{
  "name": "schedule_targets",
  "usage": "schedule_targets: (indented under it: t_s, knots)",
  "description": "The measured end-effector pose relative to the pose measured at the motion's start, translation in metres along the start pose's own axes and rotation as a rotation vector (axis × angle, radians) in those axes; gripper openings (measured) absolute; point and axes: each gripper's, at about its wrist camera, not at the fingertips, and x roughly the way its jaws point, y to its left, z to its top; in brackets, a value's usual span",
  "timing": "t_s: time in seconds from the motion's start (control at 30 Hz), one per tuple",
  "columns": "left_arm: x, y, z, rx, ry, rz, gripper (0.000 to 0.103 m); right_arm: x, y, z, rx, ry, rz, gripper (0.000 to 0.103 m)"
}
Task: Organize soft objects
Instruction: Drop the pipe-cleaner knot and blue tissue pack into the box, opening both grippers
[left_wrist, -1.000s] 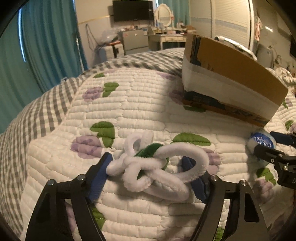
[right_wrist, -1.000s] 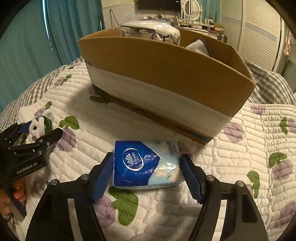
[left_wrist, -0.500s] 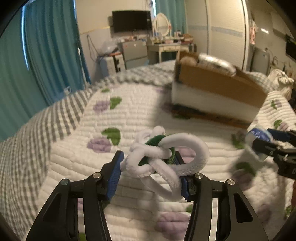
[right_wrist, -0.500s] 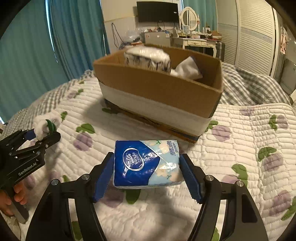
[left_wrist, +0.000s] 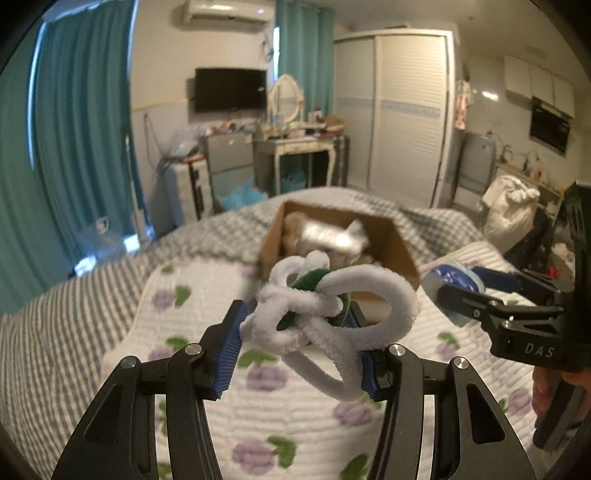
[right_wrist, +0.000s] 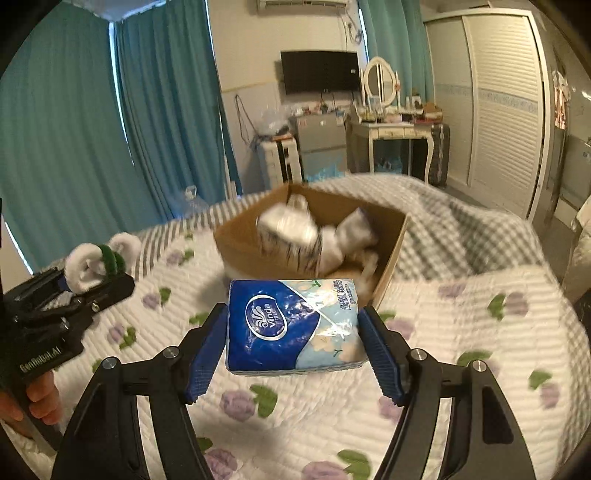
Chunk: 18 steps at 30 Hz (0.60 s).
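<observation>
My left gripper (left_wrist: 299, 332) is shut on a white and green fuzzy pipe-cleaner flower (left_wrist: 317, 306) and holds it in the air above the quilt. My right gripper (right_wrist: 293, 343) is shut on a blue Vinda tissue pack (right_wrist: 291, 326), also lifted. An open cardboard box (right_wrist: 391, 251) sits on the bed ahead, with a wrapped tissue bundle (right_wrist: 291, 229) and other soft items inside. The box also shows in the left wrist view (left_wrist: 402, 251). The right gripper with the pack appears at the right of the left wrist view (left_wrist: 454, 288); the left gripper with the flower appears at the left of the right wrist view (right_wrist: 88, 269).
A white quilt with purple flowers (right_wrist: 461, 332) lies over a grey checked blanket (left_wrist: 55, 314). Teal curtains (right_wrist: 74, 110), a dressing table (right_wrist: 399, 133), a wall TV (left_wrist: 231, 88) and a wardrobe (left_wrist: 410, 110) stand beyond the bed.
Both grippers have risen from the quilt with their objects and now look down into the box from higher up.
</observation>
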Motion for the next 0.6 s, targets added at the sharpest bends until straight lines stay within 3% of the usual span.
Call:
schedule_targets:
  t_s: [0.3,0.6]
  knots:
    - [0.043,-0.030,0.056,0.071,-0.034,-0.006,0.052,-0.003,-0.034,0.064,0.004,-0.082,-0.019,0.071]
    - [0.126,-0.026,0.102,0.112,-0.020,0.031,0.052,0.081,-0.064,0.110,0.029,-0.055,-0.017,0.071]
